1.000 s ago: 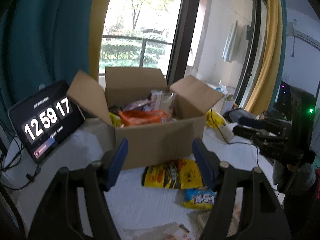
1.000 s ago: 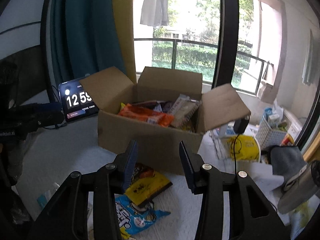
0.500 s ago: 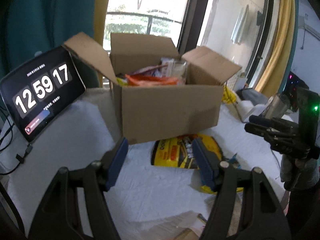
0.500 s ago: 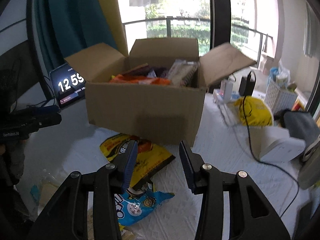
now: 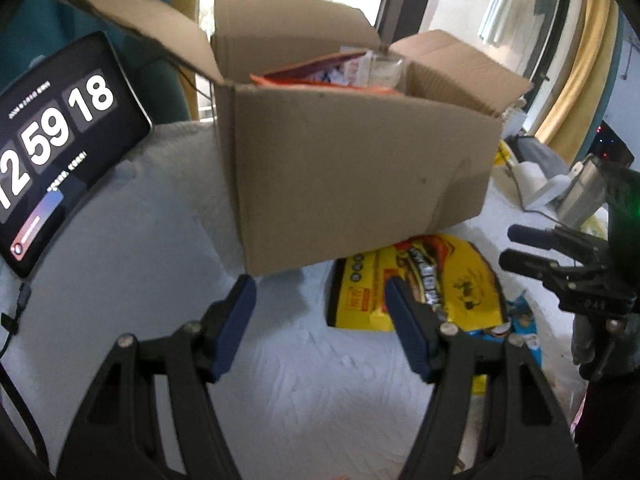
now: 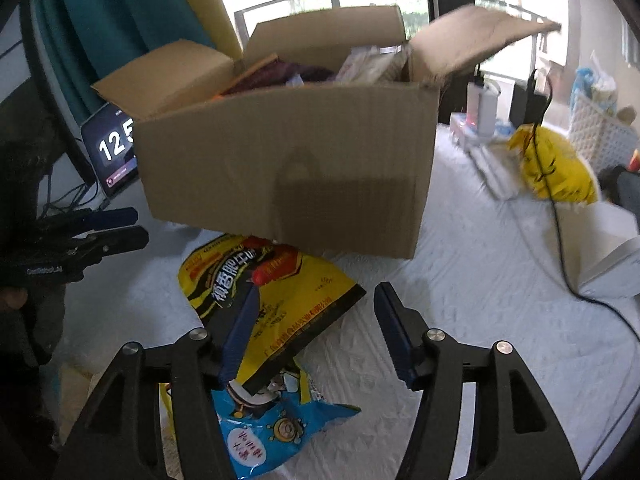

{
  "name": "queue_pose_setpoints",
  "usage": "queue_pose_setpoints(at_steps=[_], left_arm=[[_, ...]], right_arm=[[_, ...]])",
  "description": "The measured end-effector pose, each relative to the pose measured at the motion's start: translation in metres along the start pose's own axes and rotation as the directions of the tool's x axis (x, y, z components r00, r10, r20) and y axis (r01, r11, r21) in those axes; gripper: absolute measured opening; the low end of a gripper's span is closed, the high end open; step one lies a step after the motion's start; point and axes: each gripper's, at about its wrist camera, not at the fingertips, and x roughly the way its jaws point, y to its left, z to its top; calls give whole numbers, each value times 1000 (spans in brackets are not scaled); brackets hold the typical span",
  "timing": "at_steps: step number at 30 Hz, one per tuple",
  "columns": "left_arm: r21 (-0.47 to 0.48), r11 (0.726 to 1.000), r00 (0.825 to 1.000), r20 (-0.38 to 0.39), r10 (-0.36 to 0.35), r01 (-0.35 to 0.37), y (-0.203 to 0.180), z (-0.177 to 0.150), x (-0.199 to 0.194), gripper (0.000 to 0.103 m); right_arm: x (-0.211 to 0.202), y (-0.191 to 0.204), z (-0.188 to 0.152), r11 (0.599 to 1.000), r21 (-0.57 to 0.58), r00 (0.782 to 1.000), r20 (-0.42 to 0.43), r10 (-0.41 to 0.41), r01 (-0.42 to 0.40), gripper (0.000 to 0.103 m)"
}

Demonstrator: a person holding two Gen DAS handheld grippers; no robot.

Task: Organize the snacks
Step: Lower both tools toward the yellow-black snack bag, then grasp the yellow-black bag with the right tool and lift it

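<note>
Snacks fill the open cardboard box (image 5: 360,168) at centre frame on the white-covered desk (image 5: 160,280). Left view alone shows the whole tablet clock (image 5: 60,140) at upper left; right view alone shows the blue snack bag (image 6: 272,428) fully, under the yellow snack bag (image 6: 280,292). Left gripper (image 5: 320,300) jaws stand released, empty; right gripper (image 6: 316,312) jaws have just been opening, its left jaw over the yellow bag. Teal curtains and a window lie behind.
</note>
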Motion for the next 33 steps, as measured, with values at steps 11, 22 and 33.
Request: queue_pose_setpoints(at_steps=[11,22,33], left_arm=[[-49,999,990,-144,0,-7,5,-3,51,68],[14,1000,989,-146,4,-2,-8,-1,59,68],[25,999,988,-145,-42,47,-13,0,57,68]], right_arm=[[31,6,0,994,-9,986,-129,106,-108,63],[54,25,19,988,14,974,-169,153,-153,63],[77,60,18,991,-90,978,-193,79,-98,53]])
